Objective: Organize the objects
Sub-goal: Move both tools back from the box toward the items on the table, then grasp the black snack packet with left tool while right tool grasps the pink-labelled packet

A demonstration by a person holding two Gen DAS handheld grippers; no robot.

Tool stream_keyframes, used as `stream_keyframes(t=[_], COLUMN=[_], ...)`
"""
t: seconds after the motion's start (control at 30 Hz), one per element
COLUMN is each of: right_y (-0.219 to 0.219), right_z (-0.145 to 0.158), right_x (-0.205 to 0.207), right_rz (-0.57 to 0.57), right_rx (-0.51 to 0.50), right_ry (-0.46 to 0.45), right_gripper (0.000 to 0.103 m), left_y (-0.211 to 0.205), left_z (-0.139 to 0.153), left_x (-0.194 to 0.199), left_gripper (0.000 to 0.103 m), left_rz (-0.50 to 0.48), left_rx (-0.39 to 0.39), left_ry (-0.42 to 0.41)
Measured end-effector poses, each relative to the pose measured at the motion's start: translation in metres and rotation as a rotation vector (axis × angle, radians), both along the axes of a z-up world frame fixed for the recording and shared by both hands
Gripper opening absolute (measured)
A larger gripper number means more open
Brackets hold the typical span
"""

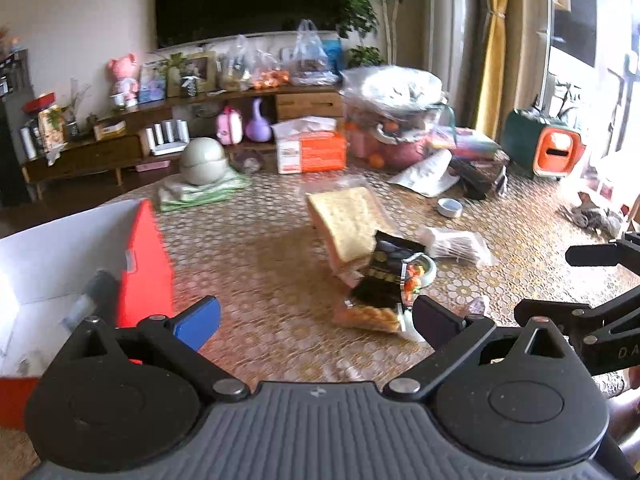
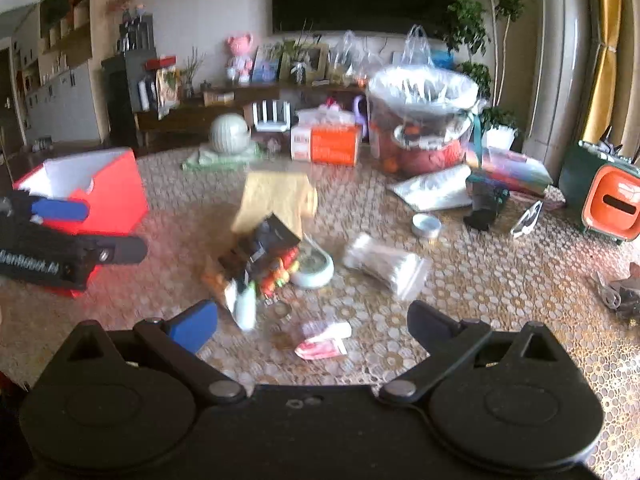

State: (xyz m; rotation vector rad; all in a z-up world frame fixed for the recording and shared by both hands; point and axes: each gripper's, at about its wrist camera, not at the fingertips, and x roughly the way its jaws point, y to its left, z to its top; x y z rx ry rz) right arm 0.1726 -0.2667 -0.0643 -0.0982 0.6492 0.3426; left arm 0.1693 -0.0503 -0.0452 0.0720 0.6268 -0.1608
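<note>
Both grippers hover over a table (image 1: 256,240) covered in a gold patterned cloth, and both are empty. The left gripper (image 1: 316,320) has its fingers spread wide with nothing between them; the right gripper (image 2: 312,320) is likewise spread wide above the cloth. Near the middle of the table sits a loose heap of things: a flat tan packet (image 1: 348,220) leaning at a tilt, a black packet (image 1: 388,272) touching its lower edge, a bag of orange snacks (image 1: 370,316) just in front, and a small pale bowl (image 2: 316,268) beside them. In the right wrist view a small white bottle (image 2: 246,308) leans at the near side of the heap, and a red-and-white sachet (image 2: 324,344) lies flat on the cloth between the right gripper's fingers, not touched by them. A clear bag of white sticks (image 2: 386,266) lies to the right of the bowl, near a small round tin (image 2: 426,226). At the left edge of the table stands a red box (image 1: 146,264) with a white inside, open at the top; something grey and blurred lies in it. Along the far edge stand an orange tissue box (image 1: 316,150), a round grey-green jar (image 1: 202,160) on a folded green cloth, and a large plastic-covered basket (image 1: 394,120).
</note>
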Motion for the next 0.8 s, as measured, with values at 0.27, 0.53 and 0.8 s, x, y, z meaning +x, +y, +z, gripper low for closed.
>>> stream_keyframes(t=[0.27,0.53,0.8], right_y=[0.004,0.007,0.006], right_z=[-0.021,-0.041,-0.056], right_x=[0.014,0.037,0.052], right_rz=[0.088,0.095,0.109], right_rx=[-0.04,-0.055,-0.017], right_ry=[0.05,0.075,0.136], right_gripper=[0.098,0.083,0.072], left_y=[-0.029,-0.052,-0.061], left_z=[-0.02,-0.038,-0.057], left_x=[0.038,0.073,0.098], left_gripper=[0.103,0.103,0.103], left_rz=[-0.047,-0.068,-0.116], left_rx=[0.002,0.05,0.055], left_ry=[0.035,0.043,0.058])
